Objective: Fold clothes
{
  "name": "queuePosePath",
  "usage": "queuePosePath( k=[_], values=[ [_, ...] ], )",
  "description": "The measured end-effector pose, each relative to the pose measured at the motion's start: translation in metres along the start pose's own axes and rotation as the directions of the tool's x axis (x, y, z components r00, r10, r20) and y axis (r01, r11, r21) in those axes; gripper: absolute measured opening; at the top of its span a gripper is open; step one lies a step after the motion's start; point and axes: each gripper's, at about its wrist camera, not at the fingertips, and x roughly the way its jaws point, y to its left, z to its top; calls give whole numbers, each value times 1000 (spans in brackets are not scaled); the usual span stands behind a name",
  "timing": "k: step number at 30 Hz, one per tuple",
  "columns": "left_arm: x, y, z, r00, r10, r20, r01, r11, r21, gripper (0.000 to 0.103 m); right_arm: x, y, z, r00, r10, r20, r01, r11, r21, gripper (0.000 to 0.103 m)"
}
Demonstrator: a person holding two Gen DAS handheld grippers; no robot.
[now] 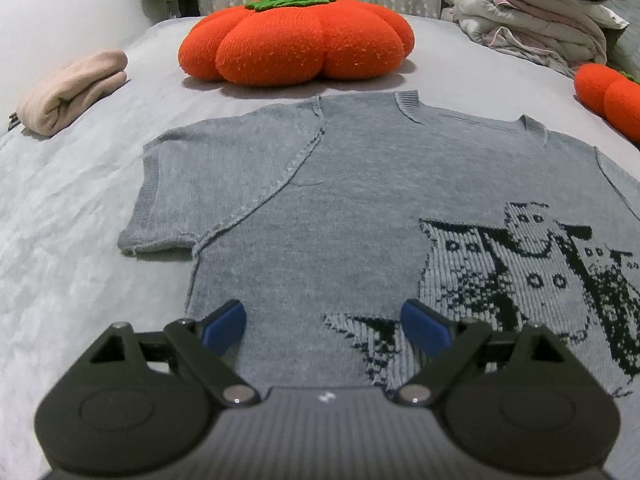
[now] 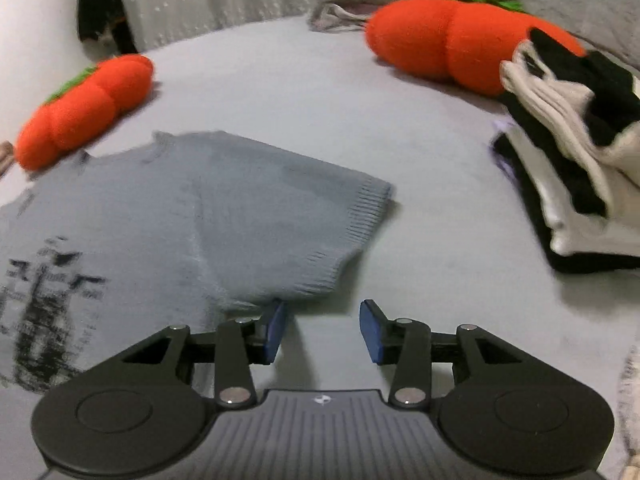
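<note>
A grey short-sleeved knit sweater [image 1: 340, 208] with a black and white cat pattern lies flat and spread out on the bed. My left gripper [image 1: 323, 322] is open and empty, low over the sweater's lower left part. My right gripper [image 2: 323, 330] is open and empty, just off the sweater's right sleeve [image 2: 304, 216]. Its left fingertip [image 2: 275, 326] is close to the sleeve's lower edge; whether they touch I cannot tell. The sweater body [image 2: 100, 216] with the pattern shows at the left of the right wrist view, blurred.
A folded beige garment [image 1: 72, 92] lies at far left. An orange pumpkin cushion [image 1: 296, 36] sits beyond the collar, another [image 1: 612, 100] at right. Bedding is piled [image 1: 536, 20] at back right. A black and white clothes stack [image 2: 576, 168] lies right of the sleeve.
</note>
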Motion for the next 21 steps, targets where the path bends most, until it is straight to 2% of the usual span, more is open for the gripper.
queuePosePath(
  k=[1, 5, 9, 12, 13, 14, 21],
  values=[
    [0, -1, 0, 1000, 3, 2, -3, 1000, 3, 90, 0, -1, -1, 1000, -13, -1, 13, 1000, -17, 40],
    [-1, -2, -1, 1000, 9, 5, -9, 1000, 6, 90, 3, -13, -1, 999, 47, 27, -50, 991, 123, 43],
    [-1, -3, -1, 1000, 11, 7, -11, 1000, 8, 90, 6, -26, 0, 993, 102, 63, -115, 959, 259, 41],
    [-1, -3, -1, 1000, 13, 8, -13, 1000, 10, 90, 9, -35, 1, 986, 139, 94, -164, 920, 356, 21],
    [-1, -3, -2, 1000, 13, 8, -13, 1000, 10, 90, 10, -37, -1, 983, 156, 94, -181, 904, 388, 11],
    [-1, -3, -2, 1000, 13, 8, -13, 1000, 10, 90, 12, -39, -2, 980, 173, 95, -196, 887, 418, 9],
    [-1, -3, -2, 1000, 15, 10, -15, 1000, 14, 90, 1, -34, -1, 976, 184, 119, -218, 873, 435, 6]
  ],
)
